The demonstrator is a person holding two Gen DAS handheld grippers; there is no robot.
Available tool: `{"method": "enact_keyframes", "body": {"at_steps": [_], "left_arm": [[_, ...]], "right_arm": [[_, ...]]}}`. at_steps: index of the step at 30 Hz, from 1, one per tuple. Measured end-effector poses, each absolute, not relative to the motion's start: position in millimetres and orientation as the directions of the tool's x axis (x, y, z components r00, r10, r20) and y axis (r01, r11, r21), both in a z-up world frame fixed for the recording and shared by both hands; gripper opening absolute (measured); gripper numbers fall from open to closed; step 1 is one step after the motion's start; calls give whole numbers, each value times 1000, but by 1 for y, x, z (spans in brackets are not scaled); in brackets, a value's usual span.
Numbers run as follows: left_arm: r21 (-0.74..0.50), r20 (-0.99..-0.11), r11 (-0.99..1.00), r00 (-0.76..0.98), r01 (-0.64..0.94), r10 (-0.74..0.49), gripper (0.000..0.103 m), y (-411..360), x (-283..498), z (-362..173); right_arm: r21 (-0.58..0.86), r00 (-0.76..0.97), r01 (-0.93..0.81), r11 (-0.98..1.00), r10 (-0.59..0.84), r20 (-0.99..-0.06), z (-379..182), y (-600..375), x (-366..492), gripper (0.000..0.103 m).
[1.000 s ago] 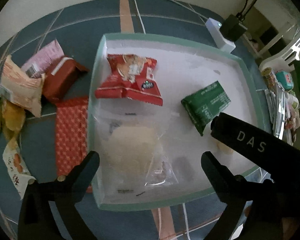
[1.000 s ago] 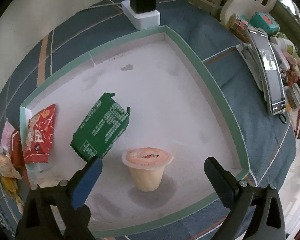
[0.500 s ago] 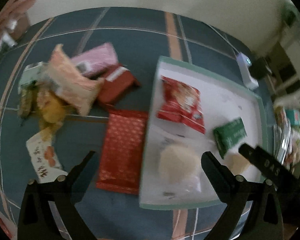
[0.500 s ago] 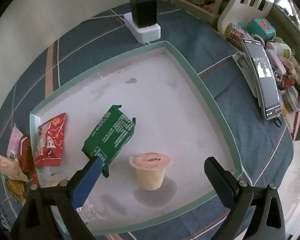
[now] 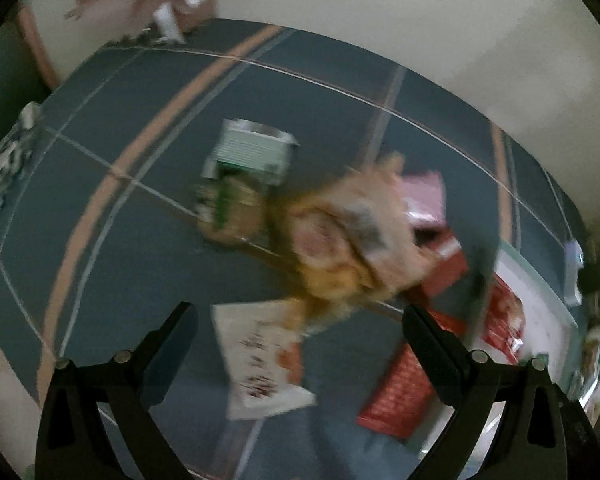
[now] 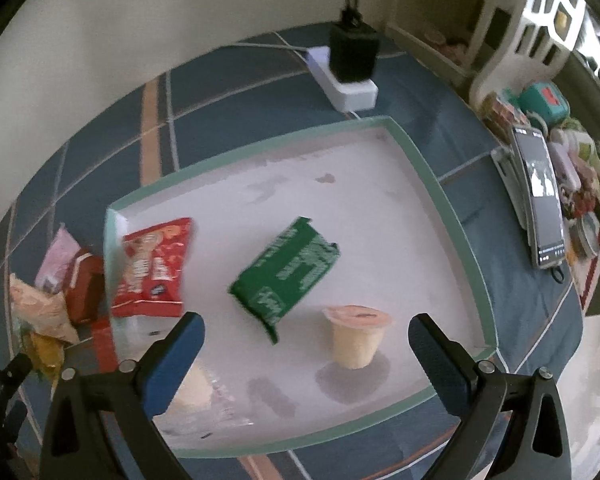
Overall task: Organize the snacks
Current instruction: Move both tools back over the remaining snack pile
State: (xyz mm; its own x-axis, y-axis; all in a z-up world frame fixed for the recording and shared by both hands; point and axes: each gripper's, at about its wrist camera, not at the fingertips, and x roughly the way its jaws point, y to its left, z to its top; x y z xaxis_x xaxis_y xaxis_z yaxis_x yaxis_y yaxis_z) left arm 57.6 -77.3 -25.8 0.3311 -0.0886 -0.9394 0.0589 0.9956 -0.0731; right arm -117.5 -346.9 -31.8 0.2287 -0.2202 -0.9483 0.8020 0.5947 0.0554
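A white tray with a green rim (image 6: pixel 428 172) holds a red snack bag (image 6: pixel 156 268), a green packet (image 6: pixel 288 276), a pudding cup (image 6: pixel 356 336) and a clear bag (image 6: pixel 196 392). My right gripper (image 6: pixel 304 340) is open and empty above the tray's near side. My left gripper (image 5: pixel 300 336) is open and empty over a blurred pile of loose snacks on the blue cloth: a white packet (image 5: pixel 260 360), an orange-tan bag (image 5: pixel 352 232), a pink packet (image 5: pixel 424 196), a green-and-white packet (image 5: pixel 252 152) and a red patterned packet (image 5: pixel 400 392).
A white power strip with a black adapter (image 6: pixel 352 64) lies behind the tray. A phone (image 6: pixel 540 200) and small items crowd the table's right edge. A white chair (image 6: pixel 532 28) stands at the far right. The wall runs along the back.
My left gripper has swung left, away from the tray, over the loose snack pile. My right gripper has pulled back from the tray and shifted left, so more of it shows.
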Motion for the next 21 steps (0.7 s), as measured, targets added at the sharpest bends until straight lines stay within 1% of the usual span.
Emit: {"method": "enact_keyframes", "body": {"at_steps": [10, 21], "left_arm": [[-101, -926, 994, 371, -53, -74, 101, -18, 70, -15], [-112, -926, 988, 372, -104, -66, 101, 9, 74, -11]], "right_arm": [[80, 299, 728, 681, -211, -931, -11, -299, -86, 103], [118, 339, 583, 804, -108, -935, -18, -217, -32, 103]]}}
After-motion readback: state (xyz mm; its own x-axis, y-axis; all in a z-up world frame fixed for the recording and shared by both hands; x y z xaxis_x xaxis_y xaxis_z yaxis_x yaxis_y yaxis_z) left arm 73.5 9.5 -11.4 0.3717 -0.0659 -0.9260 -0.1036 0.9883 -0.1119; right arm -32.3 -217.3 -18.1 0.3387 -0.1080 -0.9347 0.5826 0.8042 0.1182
